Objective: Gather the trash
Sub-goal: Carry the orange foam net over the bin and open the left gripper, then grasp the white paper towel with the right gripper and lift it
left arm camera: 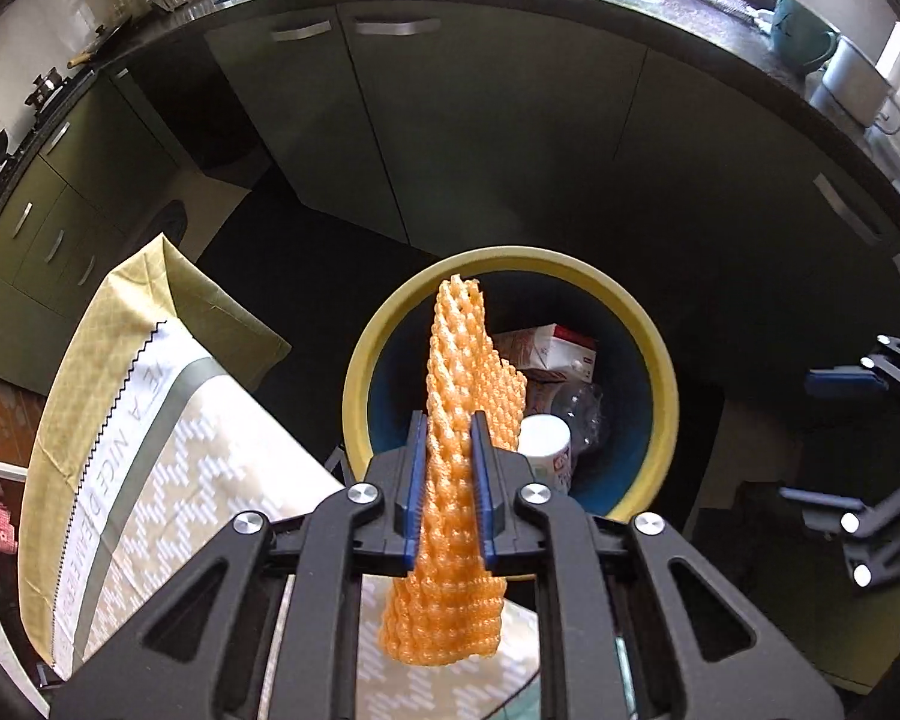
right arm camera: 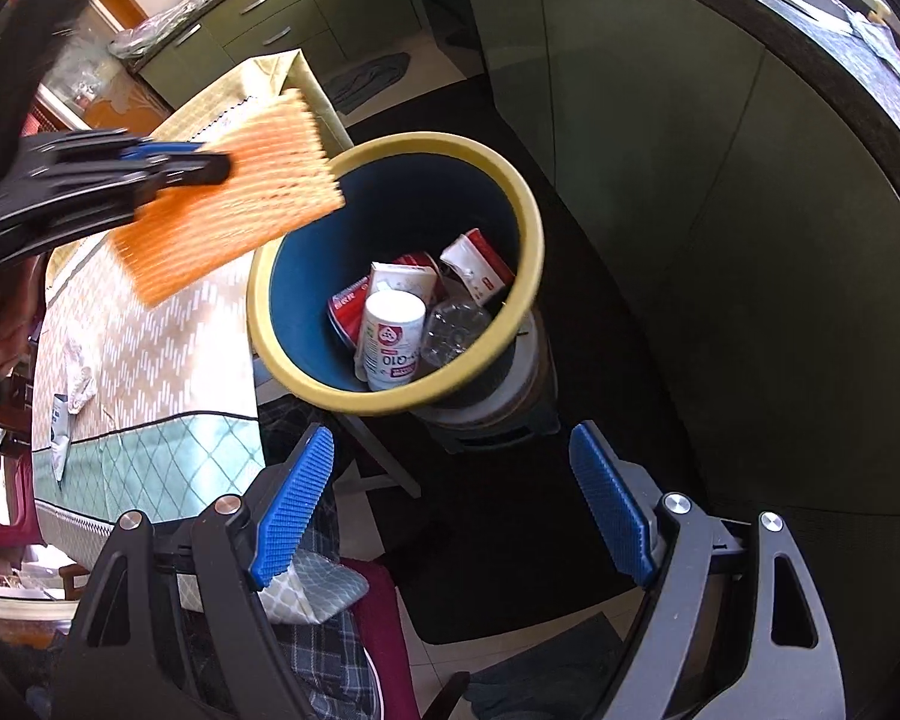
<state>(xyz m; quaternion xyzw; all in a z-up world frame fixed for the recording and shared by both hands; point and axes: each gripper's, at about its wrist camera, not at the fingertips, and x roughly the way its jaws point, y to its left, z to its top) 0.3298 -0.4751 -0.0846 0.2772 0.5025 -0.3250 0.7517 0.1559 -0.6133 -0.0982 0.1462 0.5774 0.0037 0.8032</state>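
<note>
Left gripper (left arm camera: 448, 480) fingers clamped orange foam netting (left arm camera: 456, 420), frame centre, above yellow-rimmed blue bin (right arm camera: 534, 228). Inside lay a white cup (right arm camera: 390, 336) reading "Q10", plus red-white cartons. Right gripper (right arm camera: 450, 504) fingers apart.

A: where's each cam looking?
B: left wrist looks down from close above the trash bin (left arm camera: 660, 360), table side. Right wrist sits further back, same bin (right arm camera: 510, 180), both catch the tablecloth (left arm camera: 150, 420) (right arm camera: 150, 360)
</note>
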